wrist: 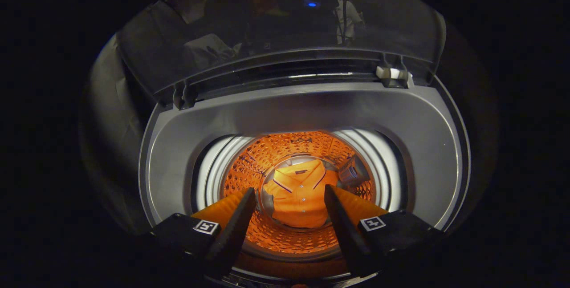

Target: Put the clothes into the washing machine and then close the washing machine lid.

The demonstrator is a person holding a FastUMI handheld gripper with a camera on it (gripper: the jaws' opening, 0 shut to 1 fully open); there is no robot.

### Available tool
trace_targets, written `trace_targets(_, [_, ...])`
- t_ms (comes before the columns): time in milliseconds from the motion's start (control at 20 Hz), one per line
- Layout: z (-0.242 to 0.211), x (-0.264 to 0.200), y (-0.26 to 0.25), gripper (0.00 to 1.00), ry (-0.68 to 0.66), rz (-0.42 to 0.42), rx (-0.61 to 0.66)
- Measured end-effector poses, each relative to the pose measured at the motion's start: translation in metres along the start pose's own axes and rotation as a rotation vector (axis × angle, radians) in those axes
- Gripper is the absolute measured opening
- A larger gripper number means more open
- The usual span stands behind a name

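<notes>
Spread and empty, the gripper (289, 210) jaws hang over the washing machine (285, 114) mouth. Down in the drum (267, 154) lies an orange shirt (299, 194), seemingly flat. Its lid (276, 30) stands open; swung carelessly, it might slam.

Top-loading washing machine (307, 114), grey plastic top frame, seen from above. Dark translucent lid (276, 34): raised, hinged at the far side of the opening. Perforated metal drum (267, 154): lit orange. Folded orange collared shirt (299, 194): lying at the drum bottom, beyond the fingers. Gripper (289, 196): fingers spread apart, empty, poised over the drum mouth.
</notes>
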State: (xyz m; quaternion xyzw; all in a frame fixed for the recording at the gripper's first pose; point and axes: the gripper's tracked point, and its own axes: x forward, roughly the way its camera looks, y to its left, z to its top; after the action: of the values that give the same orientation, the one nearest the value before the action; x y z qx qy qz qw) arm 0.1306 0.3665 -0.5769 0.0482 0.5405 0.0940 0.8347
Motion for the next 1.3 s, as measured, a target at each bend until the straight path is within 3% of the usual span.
trace_targets(400, [0.03,-0.066,0.01,0.99,-0.086,0.009,-0.023])
trace_targets(850, [0.126,-0.168,0.035,0.99,-0.304,0.059,-0.059])
trace_targets(1300, [0.219,-0.221,0.051,0.99,-0.47,0.057,-0.115])
